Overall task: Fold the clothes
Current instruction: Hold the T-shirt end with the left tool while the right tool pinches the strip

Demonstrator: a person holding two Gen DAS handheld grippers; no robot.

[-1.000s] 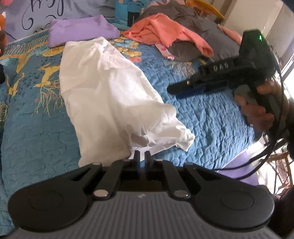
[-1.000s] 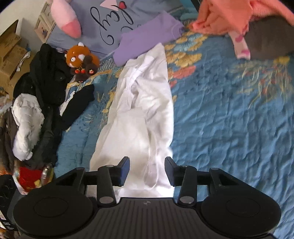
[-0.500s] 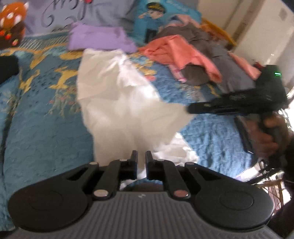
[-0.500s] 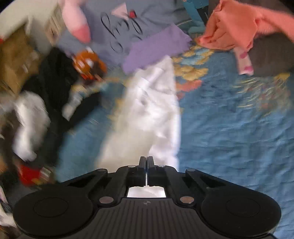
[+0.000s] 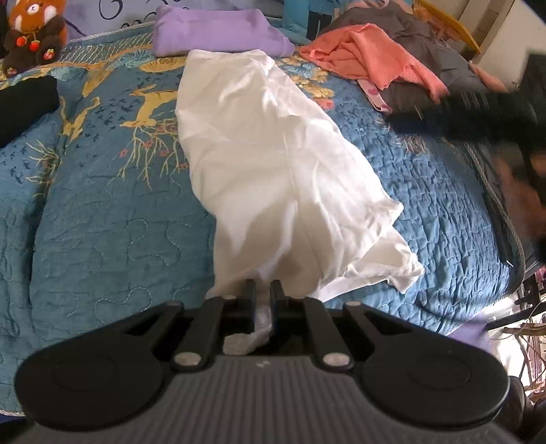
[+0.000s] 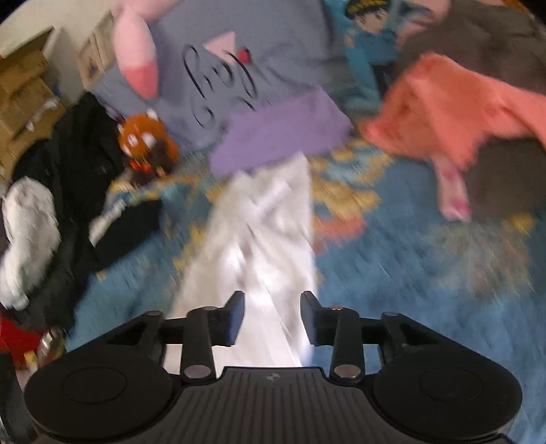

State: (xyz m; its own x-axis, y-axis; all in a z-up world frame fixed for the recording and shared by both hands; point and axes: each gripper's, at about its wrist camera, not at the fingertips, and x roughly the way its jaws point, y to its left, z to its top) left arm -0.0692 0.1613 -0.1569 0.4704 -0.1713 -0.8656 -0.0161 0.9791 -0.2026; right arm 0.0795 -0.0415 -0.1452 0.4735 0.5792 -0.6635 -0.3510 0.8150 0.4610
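Blue quilt (image 5: 102, 218) all over, bed piled with laundry. Left gripper (image 5: 262, 293) pinched tight on the near hem of the white garment (image 5: 266, 150), a scrap of cloth poking out behind the fingers. Right gripper (image 6: 273, 314) spread wide, hovering over the same white cloth with nothing in it, very blurry in its own view. Garment stretched long down the middle of the quilt, far end touching the purple fold (image 5: 218, 30), near right corner (image 5: 402, 269) bunched and flopped sideways. Orange top (image 5: 368, 54) and grey pile (image 5: 423, 95) off to the right, plush (image 5: 30, 30) far left.

Probably mid-fold on the white one, hard to say which fold exactly. Tips: keep that left pinch firm, grab the loose right corner level with it, pull both evenly so the hem goes taut, smooth that bunched bit before laying it over. Watch for dragging the purple fold along.
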